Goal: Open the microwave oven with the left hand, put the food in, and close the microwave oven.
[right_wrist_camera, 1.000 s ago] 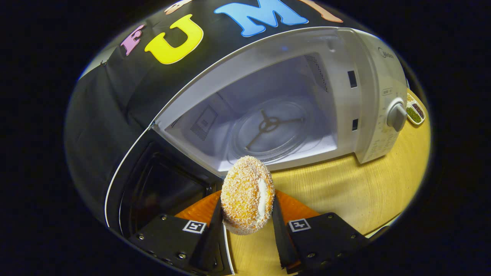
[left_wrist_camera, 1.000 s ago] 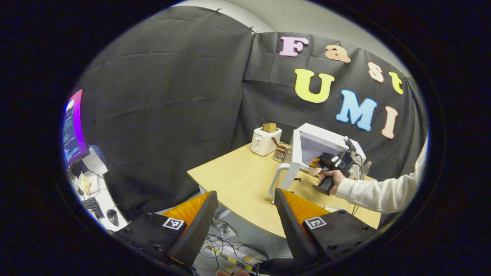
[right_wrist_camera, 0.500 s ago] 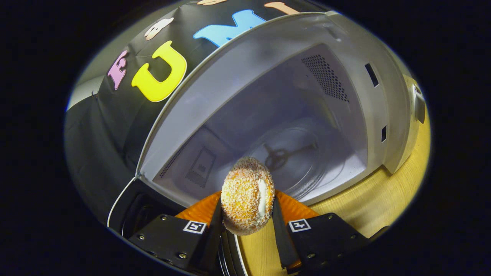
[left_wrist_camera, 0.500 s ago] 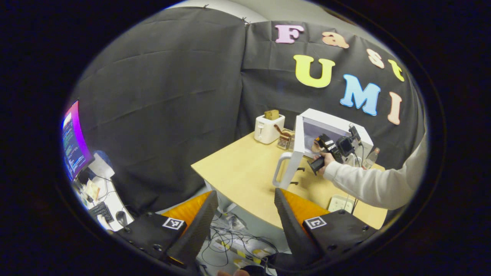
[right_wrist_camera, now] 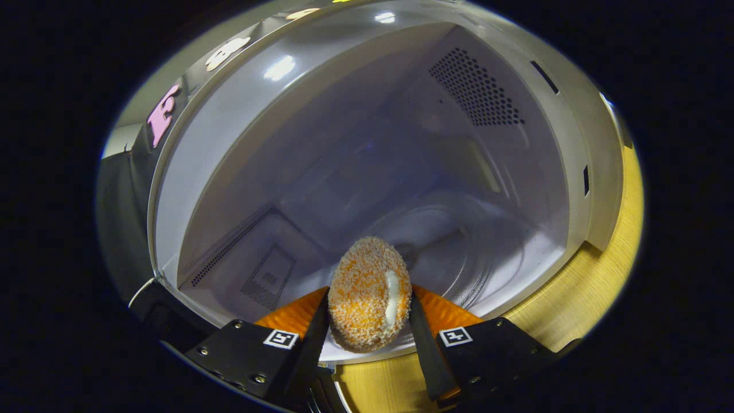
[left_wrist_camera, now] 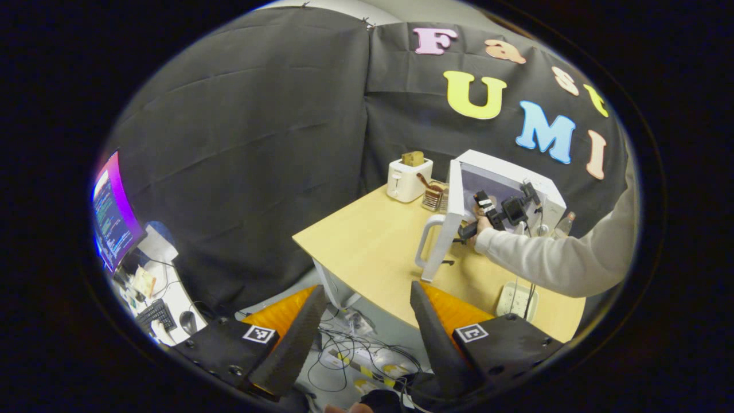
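In the right gripper view my right gripper [right_wrist_camera: 367,321] is shut on a crumb-coated round bun with a cream seam [right_wrist_camera: 369,293], held at the mouth of the open white microwave [right_wrist_camera: 367,143], above the front of its glass turntable [right_wrist_camera: 459,252]. In the left gripper view the microwave [left_wrist_camera: 533,183] stands on the wooden table [left_wrist_camera: 367,246] with its door [left_wrist_camera: 447,221] swung wide; a hand and white sleeve [left_wrist_camera: 545,258] push the right gripper [left_wrist_camera: 487,209] into the cavity. My left gripper [left_wrist_camera: 361,338] is open and empty, off the table's near-left edge, over the floor.
A white toaster [left_wrist_camera: 408,178] with bread and a small basket [left_wrist_camera: 436,198] stand left of the microwave. A power strip [left_wrist_camera: 516,298] lies on the table near the sleeve. Cables [left_wrist_camera: 355,361] cover the floor below; a monitor [left_wrist_camera: 114,212] and keyboard sit at far left.
The right gripper has carried the bun forward from in front of the microwave to its opening. The left gripper has drifted back and away from the table, still open.
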`<control>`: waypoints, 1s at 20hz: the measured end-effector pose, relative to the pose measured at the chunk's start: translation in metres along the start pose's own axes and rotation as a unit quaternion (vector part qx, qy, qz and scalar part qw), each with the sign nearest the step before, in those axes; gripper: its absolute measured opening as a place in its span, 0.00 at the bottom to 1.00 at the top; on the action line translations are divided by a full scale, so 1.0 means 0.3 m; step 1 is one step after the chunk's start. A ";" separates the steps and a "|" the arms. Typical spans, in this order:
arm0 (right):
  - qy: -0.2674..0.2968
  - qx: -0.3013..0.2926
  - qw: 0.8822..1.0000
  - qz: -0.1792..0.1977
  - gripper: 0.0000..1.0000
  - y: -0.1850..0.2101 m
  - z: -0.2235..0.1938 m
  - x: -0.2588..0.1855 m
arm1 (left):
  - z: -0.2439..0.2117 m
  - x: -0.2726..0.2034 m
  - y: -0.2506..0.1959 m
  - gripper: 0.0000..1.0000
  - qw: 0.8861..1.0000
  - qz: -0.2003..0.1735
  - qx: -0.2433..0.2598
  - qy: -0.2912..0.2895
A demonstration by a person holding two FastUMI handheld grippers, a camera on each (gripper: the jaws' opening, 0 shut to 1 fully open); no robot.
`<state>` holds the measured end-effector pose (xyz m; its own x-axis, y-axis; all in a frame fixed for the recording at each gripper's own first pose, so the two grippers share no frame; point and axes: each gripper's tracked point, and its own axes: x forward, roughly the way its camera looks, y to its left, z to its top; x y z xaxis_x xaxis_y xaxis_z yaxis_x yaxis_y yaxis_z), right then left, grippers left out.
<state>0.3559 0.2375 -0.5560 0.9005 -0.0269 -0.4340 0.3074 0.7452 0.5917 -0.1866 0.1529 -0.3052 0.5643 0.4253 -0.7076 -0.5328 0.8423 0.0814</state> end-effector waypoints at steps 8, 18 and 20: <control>0.011 0.012 1.000 -0.008 0.98 0.024 0.029 -0.046 | 0.005 0.026 -0.007 1.00 1.000 -0.005 -0.008 -0.003; 0.051 -0.059 0.997 0.012 0.98 -0.033 0.009 -0.129 | 0.044 0.090 -0.029 0.96 1.000 -0.022 -0.010 -0.018; 0.064 -0.077 0.995 0.024 0.98 -0.020 0.009 -0.180 | 0.055 0.123 -0.042 1.00 0.999 -0.034 -0.005 -0.027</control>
<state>0.3064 0.2325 -0.5344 0.8634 0.0889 -0.4967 0.2057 0.8368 0.5074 -0.1487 0.1635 -0.3207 0.6327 0.3847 -0.6721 -0.4984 0.8665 0.0269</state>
